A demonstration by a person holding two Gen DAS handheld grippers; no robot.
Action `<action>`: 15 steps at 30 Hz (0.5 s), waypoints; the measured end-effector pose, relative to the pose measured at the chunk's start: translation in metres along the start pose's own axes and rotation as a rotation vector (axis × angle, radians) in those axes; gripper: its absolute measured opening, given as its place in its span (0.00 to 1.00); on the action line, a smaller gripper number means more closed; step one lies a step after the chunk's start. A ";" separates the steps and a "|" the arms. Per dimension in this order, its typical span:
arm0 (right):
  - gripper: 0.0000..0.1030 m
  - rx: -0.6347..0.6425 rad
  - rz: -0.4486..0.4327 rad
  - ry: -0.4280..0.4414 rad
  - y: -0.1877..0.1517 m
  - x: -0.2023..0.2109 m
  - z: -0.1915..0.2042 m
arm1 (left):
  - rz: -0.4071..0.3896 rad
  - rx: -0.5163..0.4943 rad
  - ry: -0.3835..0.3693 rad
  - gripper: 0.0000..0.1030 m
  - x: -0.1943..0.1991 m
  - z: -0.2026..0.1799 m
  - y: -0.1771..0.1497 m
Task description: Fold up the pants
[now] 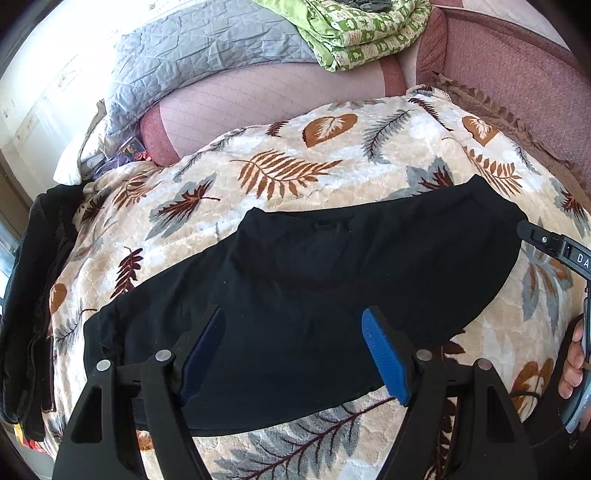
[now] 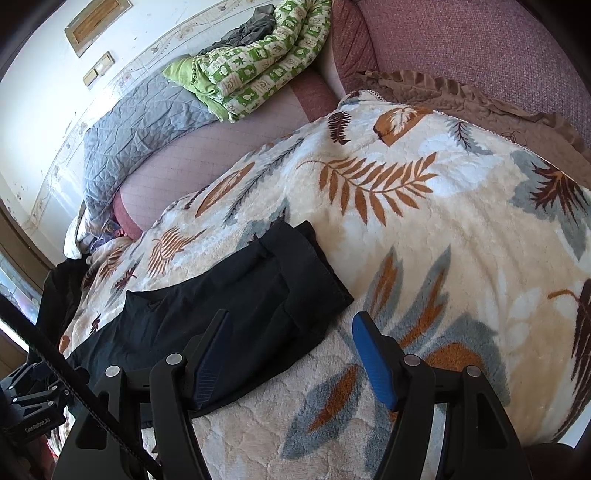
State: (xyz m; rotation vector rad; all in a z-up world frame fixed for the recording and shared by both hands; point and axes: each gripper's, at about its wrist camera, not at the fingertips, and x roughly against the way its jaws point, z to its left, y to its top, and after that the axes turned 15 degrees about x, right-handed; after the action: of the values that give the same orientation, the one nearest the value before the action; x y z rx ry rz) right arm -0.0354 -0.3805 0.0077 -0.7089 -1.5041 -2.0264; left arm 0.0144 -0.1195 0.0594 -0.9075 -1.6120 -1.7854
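Black pants (image 1: 314, 280) lie flat and folded lengthwise on a leaf-patterned fleece blanket (image 1: 280, 173). My left gripper (image 1: 295, 350) is open and empty, hovering just above the near middle of the pants. In the right wrist view the pants (image 2: 221, 306) run from lower left to a hemmed end at the centre. My right gripper (image 2: 291, 354) is open and empty, its left finger over the pants' near edge, its right finger over bare blanket (image 2: 424, 258). The right gripper's tip (image 1: 554, 243) also shows at the right edge of the left wrist view.
A folded green patterned quilt (image 1: 362, 33) and a grey quilted cover (image 1: 192, 55) lie at the back on a pink sofa (image 1: 509, 66). More dark clothing (image 1: 29, 295) is piled at the blanket's left edge. A brown frilled cloth (image 2: 480, 99) lies at the back right.
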 end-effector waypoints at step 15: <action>0.72 -0.055 0.012 -0.046 -0.003 -0.005 -0.012 | 0.130 -0.099 -0.320 0.78 -0.021 -0.074 0.084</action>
State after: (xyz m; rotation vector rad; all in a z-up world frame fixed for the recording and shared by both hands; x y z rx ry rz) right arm -0.0352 -0.3905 -0.0009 -0.7896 -1.4717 -2.0625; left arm 0.0849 -0.2040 0.0910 -1.3692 -1.6206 -1.7076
